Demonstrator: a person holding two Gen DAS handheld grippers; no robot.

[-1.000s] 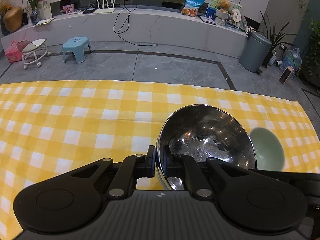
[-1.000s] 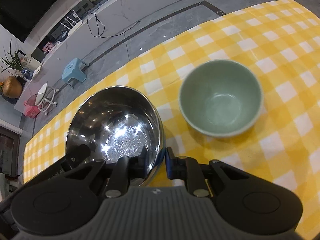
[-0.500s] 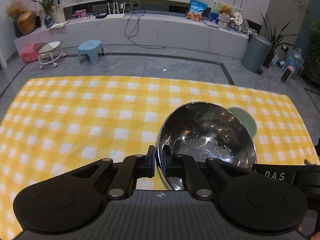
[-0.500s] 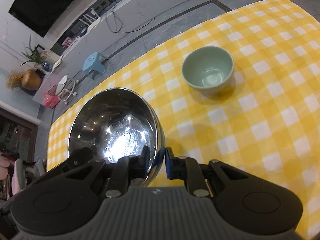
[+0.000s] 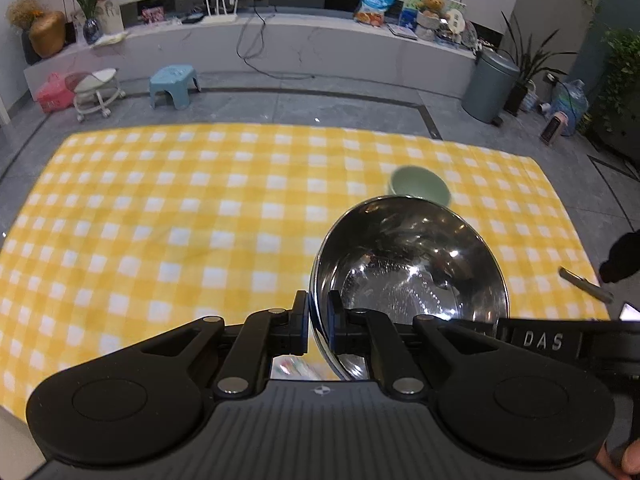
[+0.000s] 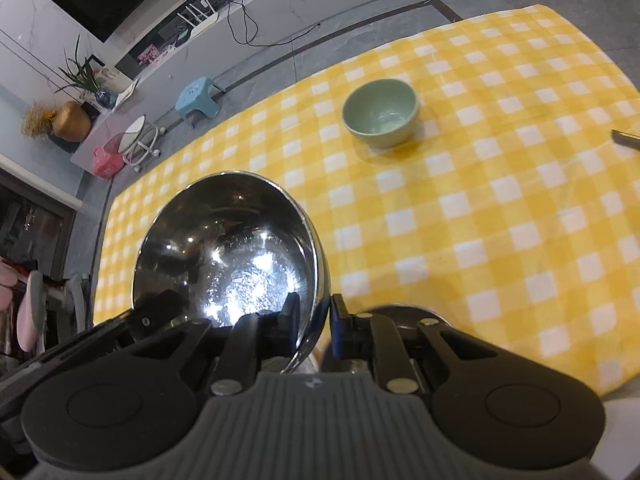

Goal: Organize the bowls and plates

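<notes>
A large shiny steel bowl (image 5: 408,268) hangs above the yellow checked tablecloth (image 5: 180,208), carried by both grippers. My left gripper (image 5: 318,322) is shut on its near left rim. My right gripper (image 6: 314,316) is shut on the opposite rim of the steel bowl (image 6: 228,256), and its black body shows at the right of the left wrist view. A small pale green bowl (image 6: 380,118) stands upright and empty on the tablecloth (image 6: 480,220), farther away; in the left wrist view the green bowl (image 5: 418,188) peeks out just behind the steel bowl's far rim.
A thin metal utensil tip (image 6: 626,138) enters at the cloth's right edge, and a dark sleeve (image 5: 622,258) shows at the right. Beyond the table lie grey floor, a blue stool (image 5: 174,84), a grey bin (image 5: 492,86) and a long white shelf (image 5: 280,40).
Both grippers have risen and pulled back with the steel bowl, so the cloth and the green bowl look smaller and farther away. The grips on the rim are unchanged.
</notes>
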